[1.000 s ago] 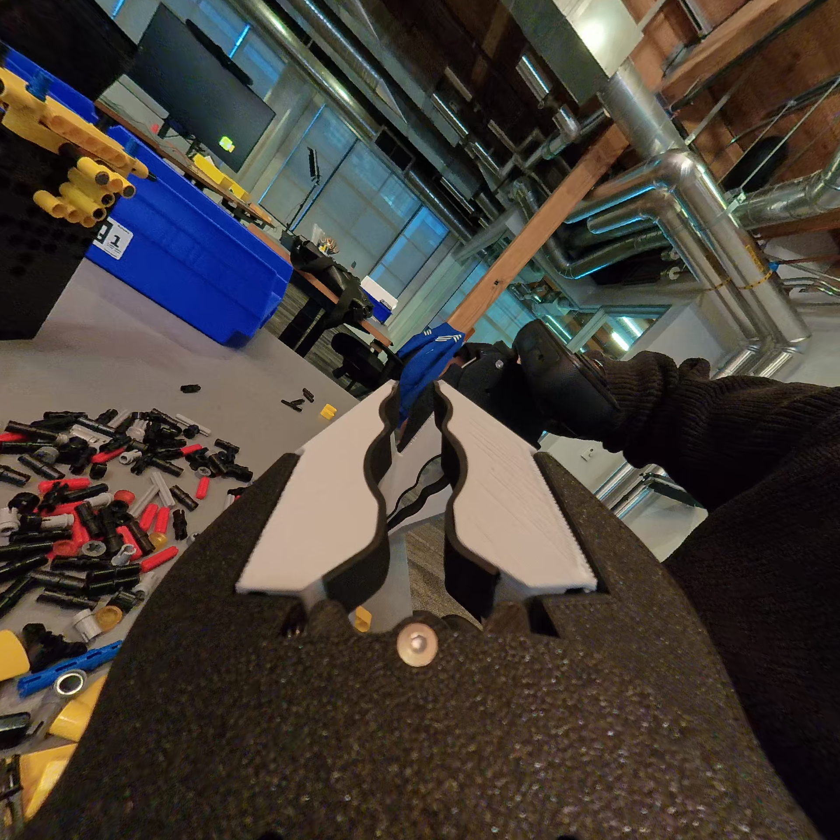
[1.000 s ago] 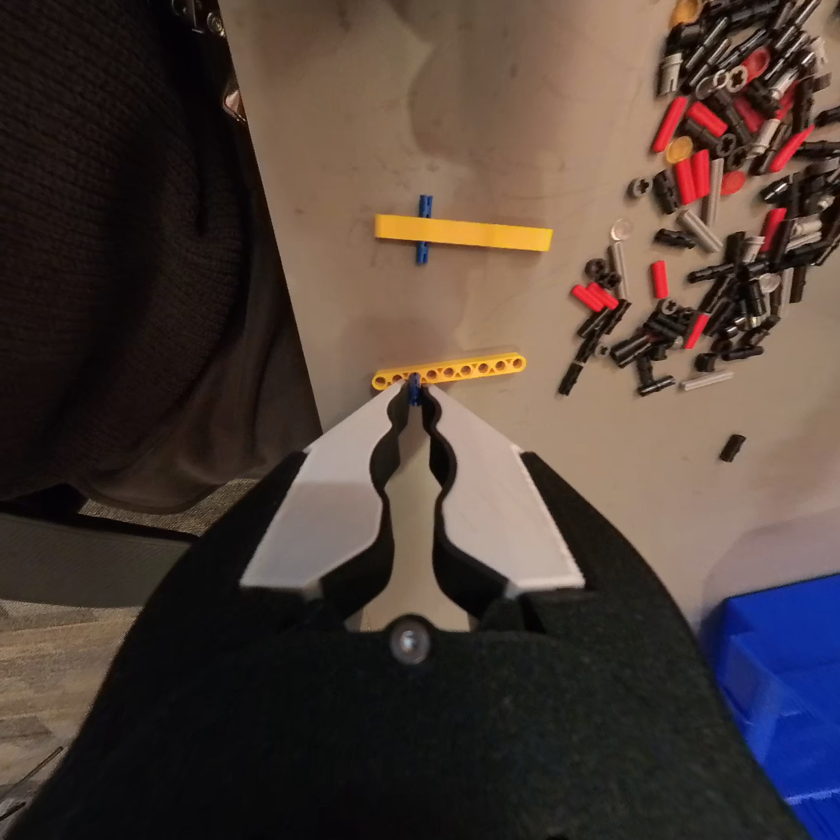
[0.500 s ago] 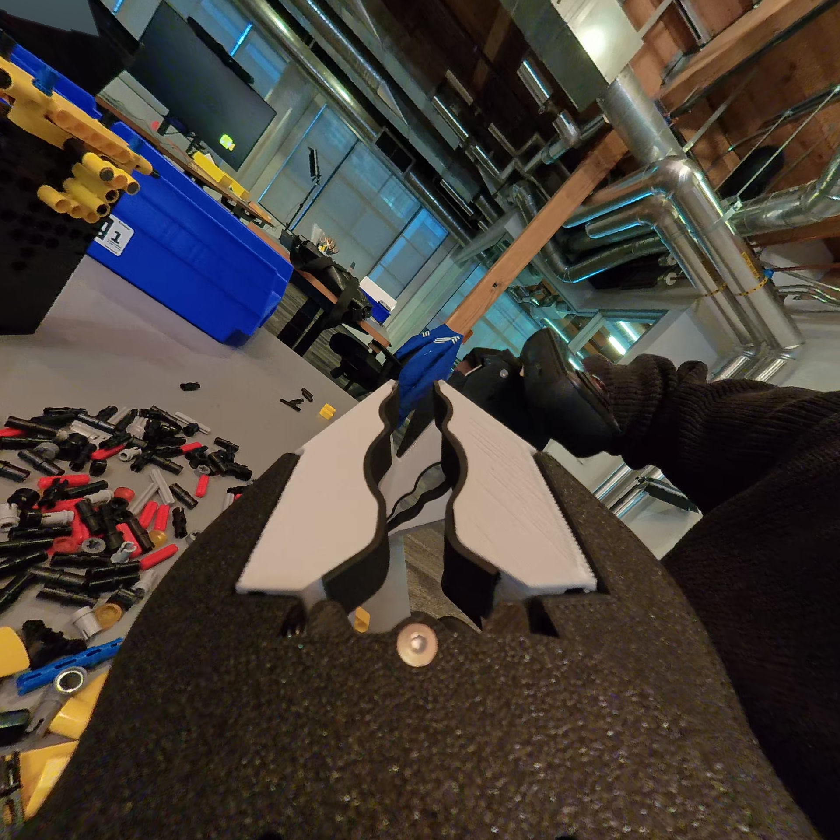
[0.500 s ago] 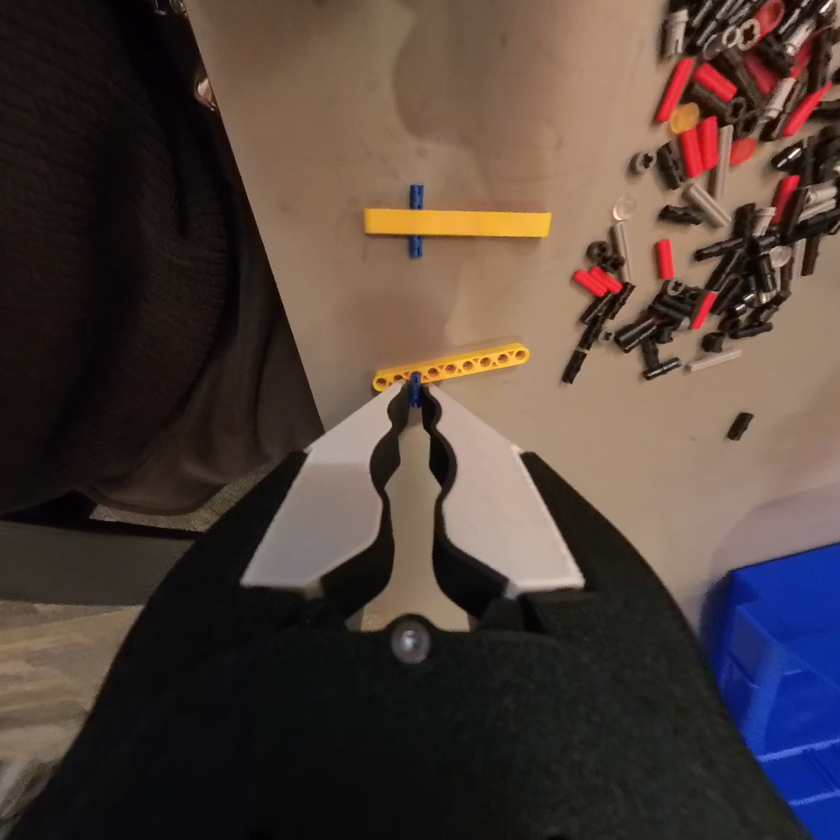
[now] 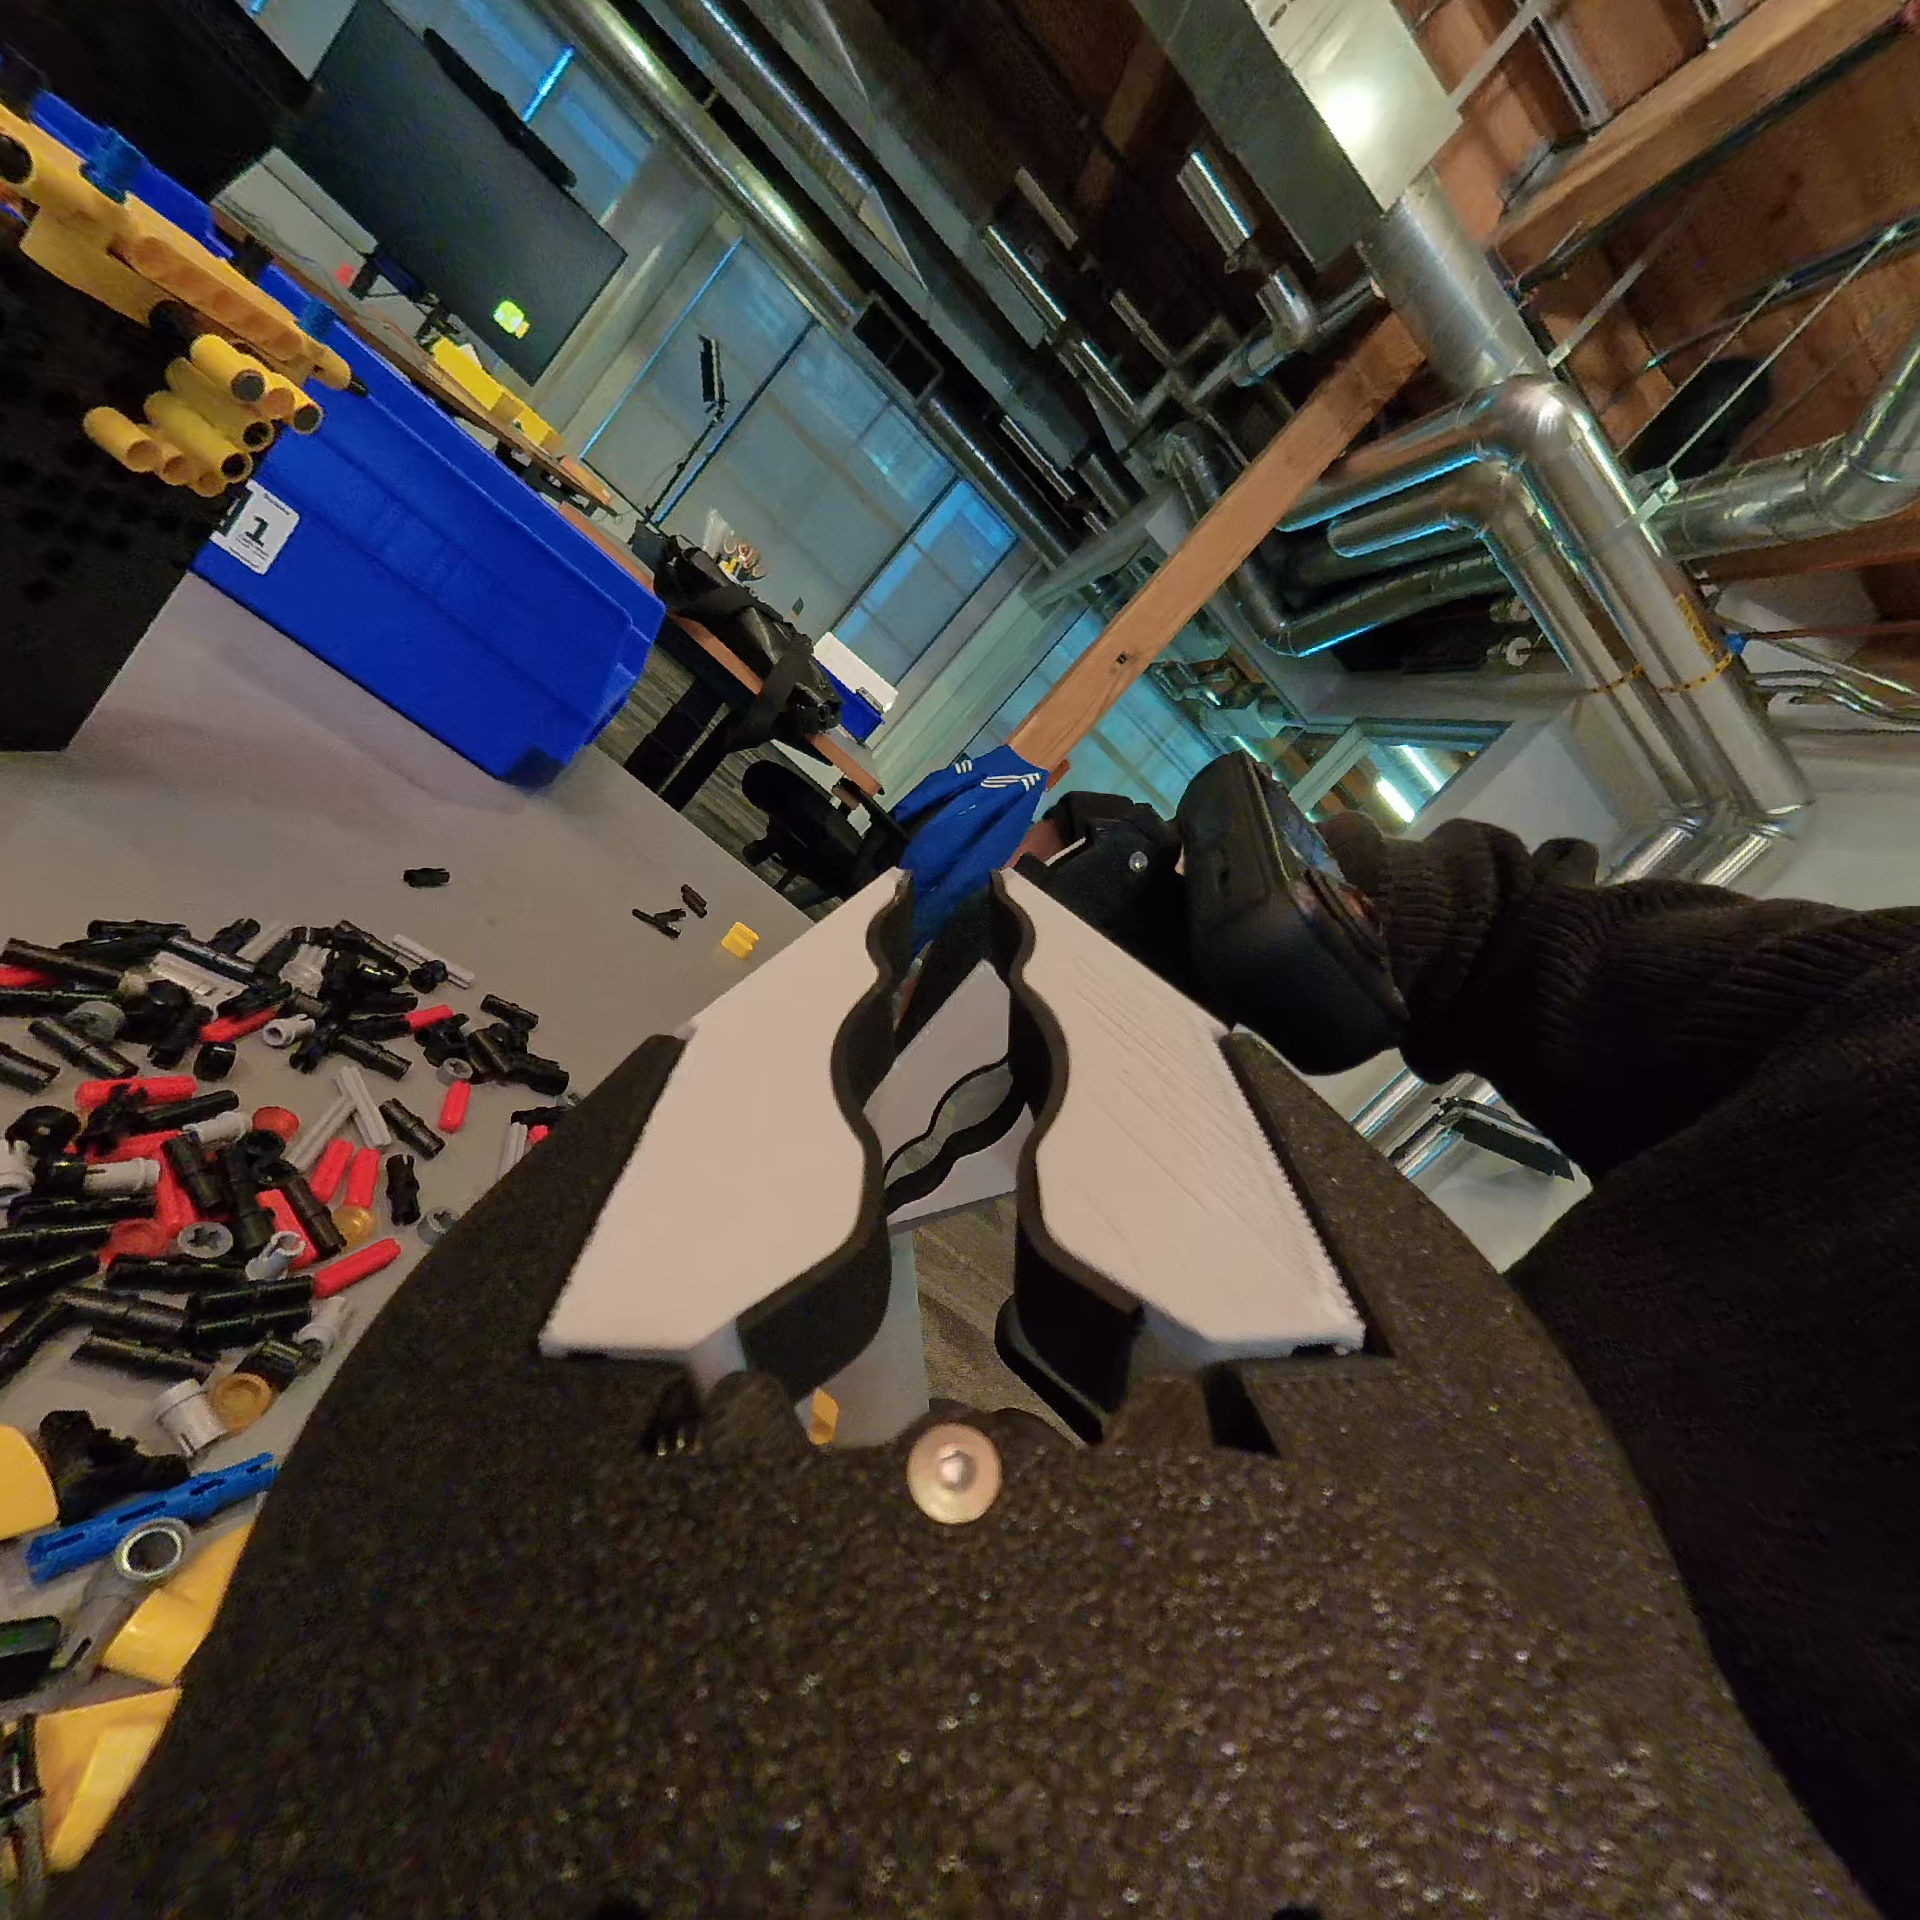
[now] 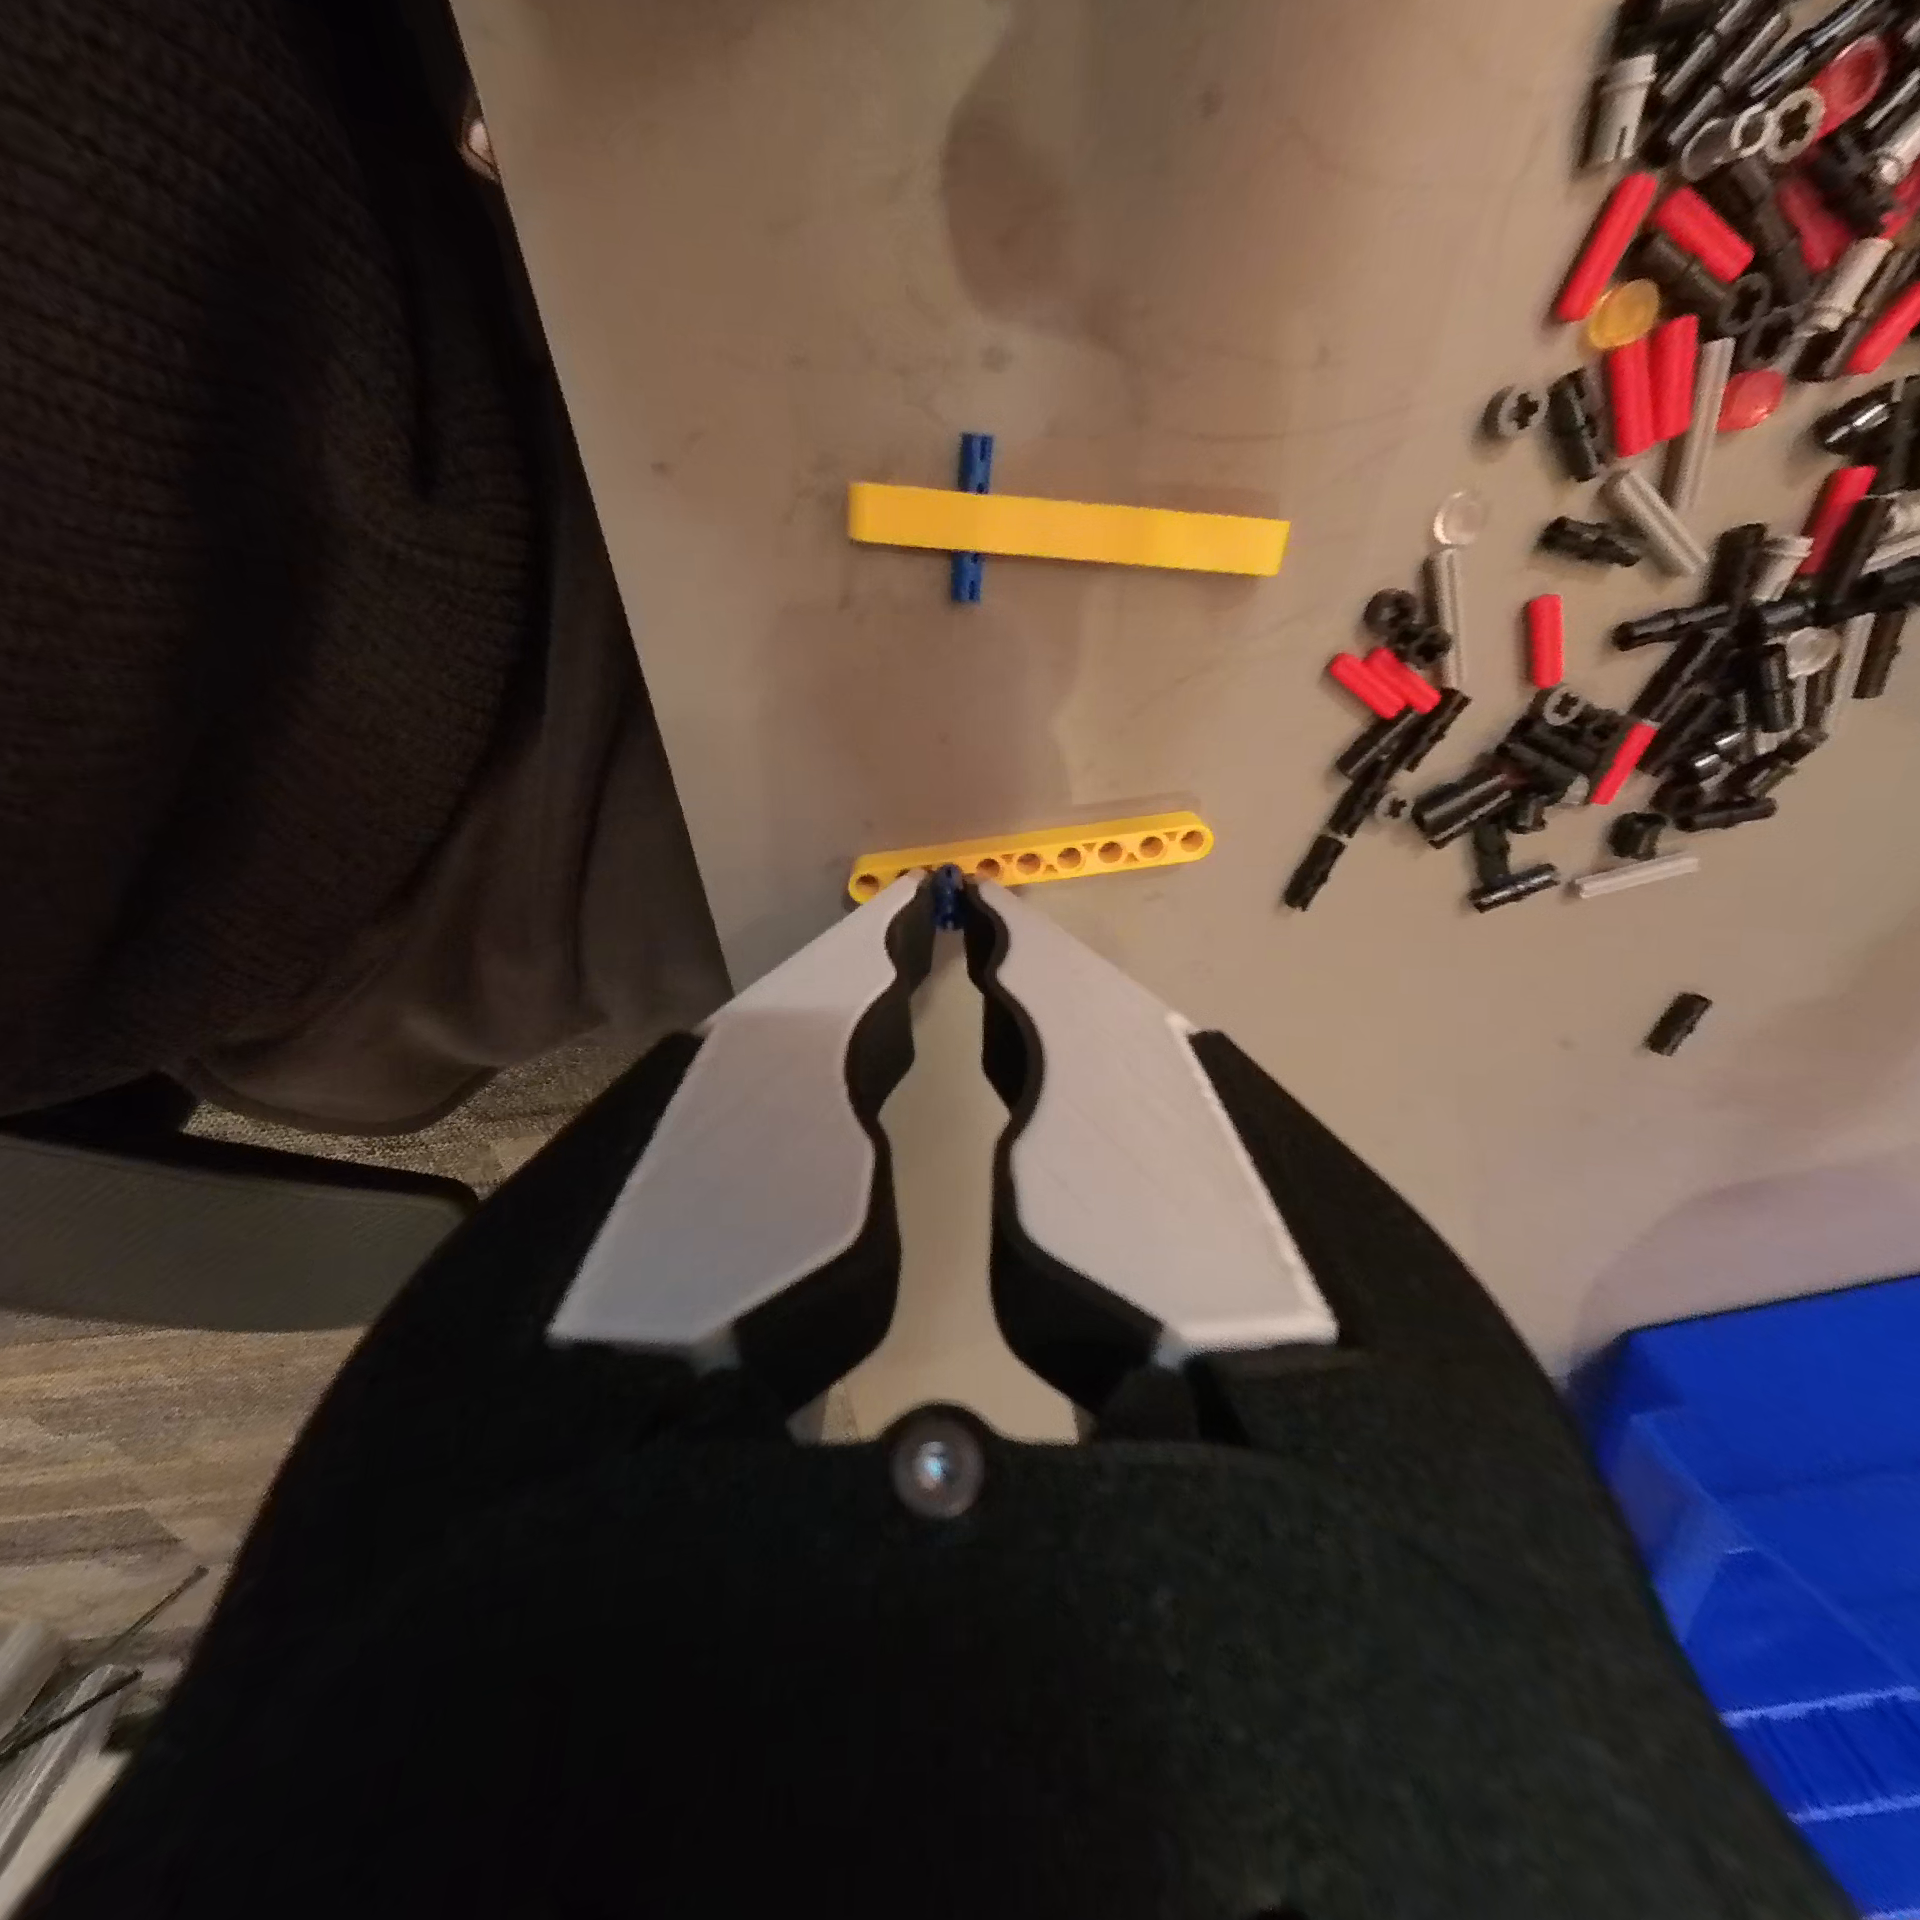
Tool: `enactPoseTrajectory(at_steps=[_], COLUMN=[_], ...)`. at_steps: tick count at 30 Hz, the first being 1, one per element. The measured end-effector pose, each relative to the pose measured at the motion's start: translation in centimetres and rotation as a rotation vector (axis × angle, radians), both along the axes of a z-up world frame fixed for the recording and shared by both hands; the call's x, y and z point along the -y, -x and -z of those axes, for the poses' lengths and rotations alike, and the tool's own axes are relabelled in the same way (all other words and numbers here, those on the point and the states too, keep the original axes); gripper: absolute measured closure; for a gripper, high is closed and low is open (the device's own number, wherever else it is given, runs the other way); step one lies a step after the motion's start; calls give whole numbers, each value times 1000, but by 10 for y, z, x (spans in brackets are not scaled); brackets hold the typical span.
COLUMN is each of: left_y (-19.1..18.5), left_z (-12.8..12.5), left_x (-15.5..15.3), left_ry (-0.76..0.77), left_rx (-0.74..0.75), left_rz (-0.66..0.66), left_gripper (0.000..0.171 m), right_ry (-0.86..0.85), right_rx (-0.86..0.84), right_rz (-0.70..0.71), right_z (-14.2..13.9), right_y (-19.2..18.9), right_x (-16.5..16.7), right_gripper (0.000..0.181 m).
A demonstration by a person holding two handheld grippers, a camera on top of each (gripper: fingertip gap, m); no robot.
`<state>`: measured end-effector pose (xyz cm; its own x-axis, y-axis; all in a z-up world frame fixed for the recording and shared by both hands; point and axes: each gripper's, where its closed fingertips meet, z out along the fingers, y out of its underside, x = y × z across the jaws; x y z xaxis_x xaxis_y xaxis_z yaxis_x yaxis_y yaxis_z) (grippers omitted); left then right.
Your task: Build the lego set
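Right gripper (image 6: pixel 945 904) pinching blue pin (image 6: pixel 945 902), seemingly at yellow beam (image 6: pixel 1091 854).

White label (image 5: pixel 257 528) on blue bin (image 5: pixel 436 613)

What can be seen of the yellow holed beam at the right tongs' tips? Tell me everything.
The yellow holed beam is a long, thin plastic strip with rounded ends and a row of round holes along its length. It lies flat on the pale table, slightly tilted up to the right. The right tongs are shut on a small blue pin at a hole near its left end; whether the pin is seated cannot be told.
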<state>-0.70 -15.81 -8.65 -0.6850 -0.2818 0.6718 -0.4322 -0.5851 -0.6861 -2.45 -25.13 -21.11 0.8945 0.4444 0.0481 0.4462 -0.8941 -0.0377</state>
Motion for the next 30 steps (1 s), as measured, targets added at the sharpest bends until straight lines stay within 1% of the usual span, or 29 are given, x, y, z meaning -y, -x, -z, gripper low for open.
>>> enactPoseTrajectory(at_steps=[4, 7, 10, 15, 17, 19, 21, 24, 26, 30], left_y=[0, -1, -1, -1, -1, -1, -1, -1, -1, -1], left_z=[1, 2, 5, 13, 17, 21, 24, 27, 27, 32], left_x=[2, 3, 5, 16, 21, 25, 28, 32, 33, 37], left_ry=[-10, -20, -34, -79, -110, -155, -215, -311, -371, -463], left_rx=[-4, -7, -15, -40, -49, -45, -32, 11, 47, 77], left_rz=[3, 1, 2, 41, 51, 47, 26, -17, -54, -88], left_gripper=[157, 155, 153, 151, 150, 149, 149, 149, 149, 150], right_ry=[-99, -261, -473, -934, -1086, -1201, -1293, -1398, -1404, -1384], right_rx=[-7, -13, 52, 131, 162, 206, 192, 118, 82, 76], right_rz=[45, 127, 202, 361, 407, 450, 490, 521, 522, 506], right_z=[-4, -19, -42, -86, -97, -104, -109, -118, -115, -104], right_y=[0, -1, -11, -22, -25, -31, -33, -32, -30, -27], right_x=[-3, -12, -21, -37, -37, -36, -39, -48, -53, -56], right_gripper=[176, 176, 176, 176, 176, 176, 176, 176, 176, 176])
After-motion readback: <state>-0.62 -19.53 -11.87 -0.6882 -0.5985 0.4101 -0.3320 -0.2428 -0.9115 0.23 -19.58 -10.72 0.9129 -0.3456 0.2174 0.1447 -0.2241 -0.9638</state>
